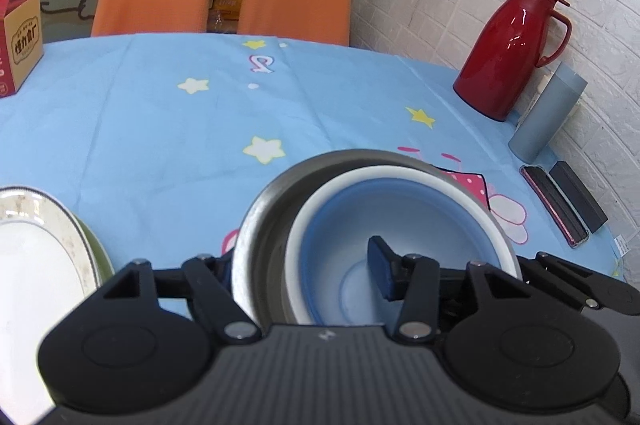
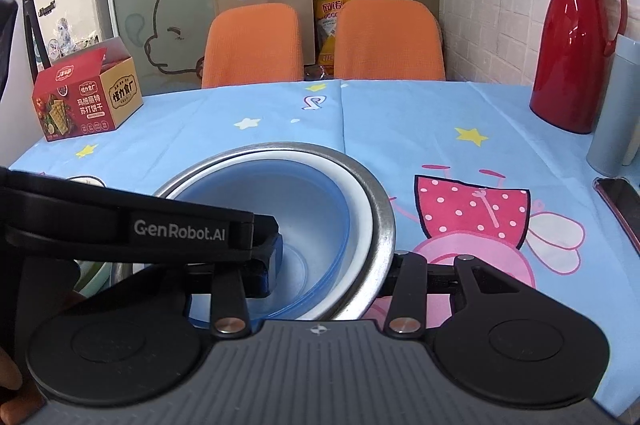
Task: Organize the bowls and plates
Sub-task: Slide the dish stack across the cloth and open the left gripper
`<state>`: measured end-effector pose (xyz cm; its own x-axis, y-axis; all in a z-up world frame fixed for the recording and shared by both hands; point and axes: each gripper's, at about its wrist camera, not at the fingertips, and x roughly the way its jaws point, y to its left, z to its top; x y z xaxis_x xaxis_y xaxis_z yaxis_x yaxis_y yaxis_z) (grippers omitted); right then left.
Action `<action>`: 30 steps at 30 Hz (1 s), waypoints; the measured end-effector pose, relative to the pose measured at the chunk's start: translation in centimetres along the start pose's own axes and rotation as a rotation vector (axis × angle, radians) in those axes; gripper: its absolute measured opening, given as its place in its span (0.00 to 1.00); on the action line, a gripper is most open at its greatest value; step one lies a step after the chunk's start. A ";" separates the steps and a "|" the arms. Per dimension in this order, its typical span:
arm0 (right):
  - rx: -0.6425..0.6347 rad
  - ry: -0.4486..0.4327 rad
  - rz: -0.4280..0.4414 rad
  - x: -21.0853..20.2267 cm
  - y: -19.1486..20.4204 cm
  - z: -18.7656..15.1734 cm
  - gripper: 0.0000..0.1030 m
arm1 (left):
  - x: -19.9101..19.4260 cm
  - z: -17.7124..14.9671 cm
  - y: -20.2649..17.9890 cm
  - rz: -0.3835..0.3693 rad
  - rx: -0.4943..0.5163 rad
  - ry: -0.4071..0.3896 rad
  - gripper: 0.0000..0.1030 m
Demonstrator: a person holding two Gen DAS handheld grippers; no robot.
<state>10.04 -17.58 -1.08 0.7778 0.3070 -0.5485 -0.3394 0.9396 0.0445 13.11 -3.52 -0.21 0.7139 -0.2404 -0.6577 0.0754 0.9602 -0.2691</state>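
A steel bowl [image 1: 260,225] [image 2: 380,209] holds a nested blue bowl with a white rim [image 1: 400,209] [image 2: 312,201] over the blue tablecloth. My left gripper [image 1: 302,267] is shut on the stack's left wall, one pad [image 1: 380,273] inside the blue bowl and the other finger outside the steel. My right gripper [image 2: 332,269] is shut on the right wall, its inner finger low in the blue bowl and its outer finger behind the steel rim. The left gripper's finger [image 2: 192,229] also reaches into the bowl from the left. A white plate [image 1: 32,265] lies on a green plate [image 1: 96,253] at the left.
A red thermos [image 1: 508,53] [image 2: 576,53], a grey tumbler [image 1: 548,113], a phone [image 1: 556,205] and a black box [image 1: 580,197] line the right wall. A cracker box [image 2: 88,93] stands far left. Two orange chairs [image 2: 252,45] are behind the table.
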 end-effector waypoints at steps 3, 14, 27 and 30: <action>-0.012 -0.004 0.007 -0.4 0.7 0.3 0.73 | -1.1 -0.1 0.5 0.002 -0.012 -0.019 0.47; -0.132 -0.038 0.127 0.6 8.4 2.3 0.73 | -6.6 0.0 7.7 0.104 -0.119 -0.114 0.47; -0.220 0.042 0.379 2.6 17.7 0.7 0.75 | -11.7 -3.6 16.4 0.347 -0.246 -0.110 0.48; -0.217 0.046 0.384 2.8 18.0 0.8 0.75 | -11.7 -3.5 16.8 0.353 -0.246 -0.108 0.48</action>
<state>6.50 0.34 -1.09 0.5509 0.6158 -0.5634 -0.7061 0.7037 0.0787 3.63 14.92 0.49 0.7360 0.1251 -0.6653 -0.3445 0.9152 -0.2090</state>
